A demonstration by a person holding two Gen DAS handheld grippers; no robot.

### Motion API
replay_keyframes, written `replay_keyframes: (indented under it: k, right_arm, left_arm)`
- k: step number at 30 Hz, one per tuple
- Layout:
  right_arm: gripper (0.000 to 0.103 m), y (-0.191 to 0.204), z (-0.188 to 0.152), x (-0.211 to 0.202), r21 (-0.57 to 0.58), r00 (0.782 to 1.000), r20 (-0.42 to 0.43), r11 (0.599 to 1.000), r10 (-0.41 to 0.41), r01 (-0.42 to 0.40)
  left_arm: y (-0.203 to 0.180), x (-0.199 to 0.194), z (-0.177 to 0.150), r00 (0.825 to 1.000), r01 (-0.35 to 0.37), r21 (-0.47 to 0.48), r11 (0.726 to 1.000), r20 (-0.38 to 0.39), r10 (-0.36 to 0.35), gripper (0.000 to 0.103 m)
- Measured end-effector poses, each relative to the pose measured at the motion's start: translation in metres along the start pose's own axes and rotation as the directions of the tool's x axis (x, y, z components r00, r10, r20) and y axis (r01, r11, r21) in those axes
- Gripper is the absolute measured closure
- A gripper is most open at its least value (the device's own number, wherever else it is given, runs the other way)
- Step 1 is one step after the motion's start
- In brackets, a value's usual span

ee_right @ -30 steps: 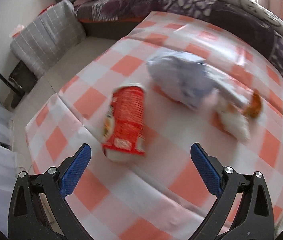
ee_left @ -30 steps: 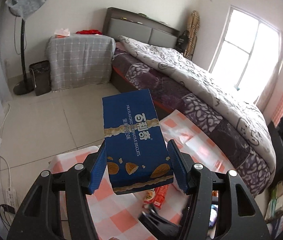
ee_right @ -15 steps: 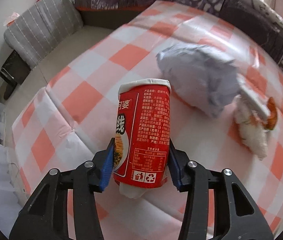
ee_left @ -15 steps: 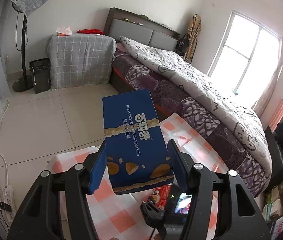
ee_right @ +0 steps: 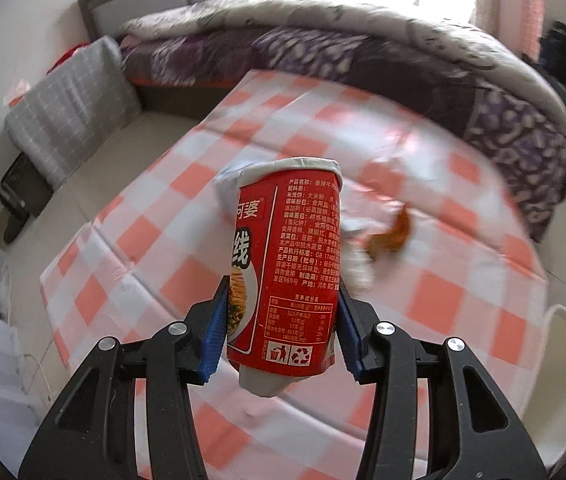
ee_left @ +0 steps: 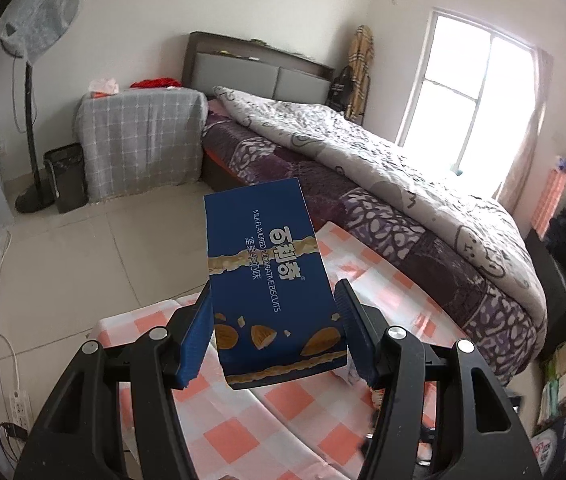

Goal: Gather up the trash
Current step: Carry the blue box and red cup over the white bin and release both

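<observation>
My left gripper (ee_left: pixel 275 328) is shut on a blue biscuit box (ee_left: pixel 267 276) and holds it up above the red-and-white checked table (ee_left: pixel 307 408). My right gripper (ee_right: pixel 281 322) is shut on a red instant-noodle cup (ee_right: pixel 287 264), lifted off the table (ee_right: pixel 163 248). Behind the cup lie a crumpled white bag (ee_right: pixel 229 184), mostly hidden, and an orange-brown scrap (ee_right: pixel 393 232) with white wrapper bits.
A bed (ee_left: pixel 383 176) with a patterned duvet runs along the table's far side. A small black bin (ee_left: pixel 65 178) stands on the floor by a grey-covered cabinet (ee_left: pixel 139 140) and a standing fan (ee_left: pixel 33 80). A white chair edge (ee_right: pixel 559 380) is at the right.
My right gripper closed on the noodle cup and lifted it off the table, tilting its view upward. My left gripper kept hold of the biscuit box and barely moved.
</observation>
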State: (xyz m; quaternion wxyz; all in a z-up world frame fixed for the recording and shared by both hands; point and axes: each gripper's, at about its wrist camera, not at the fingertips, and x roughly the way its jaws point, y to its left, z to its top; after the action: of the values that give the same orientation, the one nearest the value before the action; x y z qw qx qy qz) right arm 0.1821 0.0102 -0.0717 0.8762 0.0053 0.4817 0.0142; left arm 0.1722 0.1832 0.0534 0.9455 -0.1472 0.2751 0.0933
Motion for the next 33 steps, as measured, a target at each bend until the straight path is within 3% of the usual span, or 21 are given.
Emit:
replay_keyframes:
  k: [12, 17, 28, 33]
  right_arm:
    - [0.057, -0.093, -0.019, -0.049, 0.139, 0.994, 0.038, 0.986, -0.101, 0.094]
    - [0.057, -0.128, -0.032, -0.06, 0.18, 0.989, 0.052, 0.975, -0.142, 0.13]
    - [0.056, -0.2, -0.05, -0.07, 0.305, 0.984, 0.036, 0.94, -0.172, 0.153]
    - [0.056, -0.228, -0.052, -0.089, 0.355, 0.98, 0.052, 0.921, -0.191, 0.16]
  left_arm:
    - [-0.061, -0.008, -0.03, 0.997, 0.083, 0.128, 0.988, -0.017, -0.082, 0.045]
    - [-0.083, -0.002, -0.047, 0.988, 0.145, 0.151, 0.978, -0.081, -0.133, 0.045]
    - [-0.14, 0.01, -0.089, 0.976, 0.192, 0.229, 0.954, -0.151, -0.16, 0.045]
    - [-0.172, 0.014, -0.115, 0.951, 0.265, 0.256, 0.93, -0.228, -0.208, 0.045]
